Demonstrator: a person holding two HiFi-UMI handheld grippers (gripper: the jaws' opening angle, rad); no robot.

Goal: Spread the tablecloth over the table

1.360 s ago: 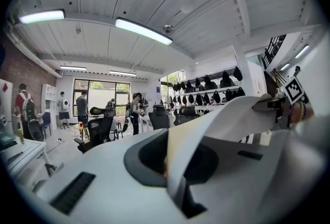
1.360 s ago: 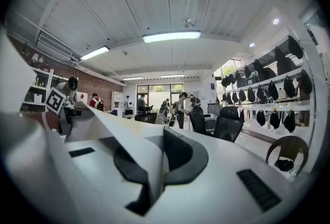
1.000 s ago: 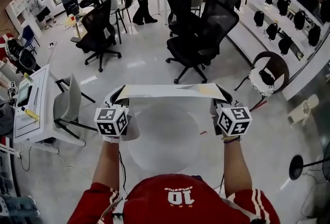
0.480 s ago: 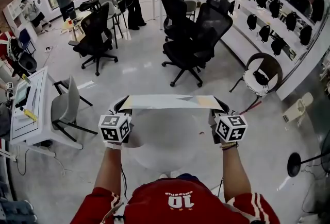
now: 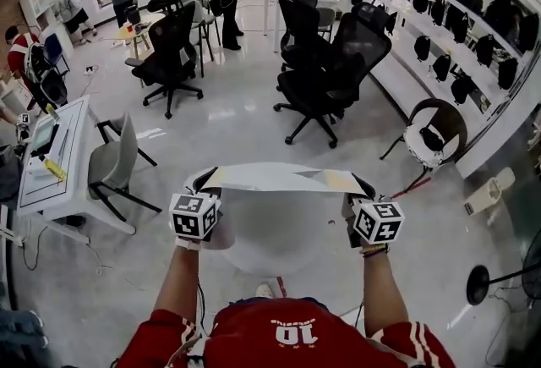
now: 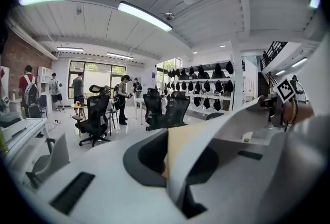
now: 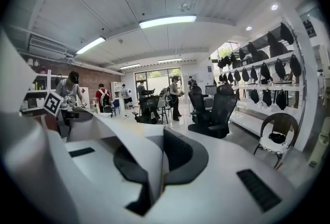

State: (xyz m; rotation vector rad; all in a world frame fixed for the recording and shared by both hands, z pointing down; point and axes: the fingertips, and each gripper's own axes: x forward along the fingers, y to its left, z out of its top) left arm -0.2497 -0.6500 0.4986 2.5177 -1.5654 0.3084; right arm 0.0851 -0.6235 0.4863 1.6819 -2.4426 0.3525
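Left claw (image 5: 201,181), right claw (image 5: 362,187) pinching tablecloth (image 5: 279,178), white round table (image 5: 270,241) below, chairs (image 5: 319,79) beyond

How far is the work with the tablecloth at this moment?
Done: the left gripper and right gripper are each shut on an end of the tablecloth. In hand: it is stretched between them in the air, near the round table. Left: lowering and spreading it; the tabletop looks bare.
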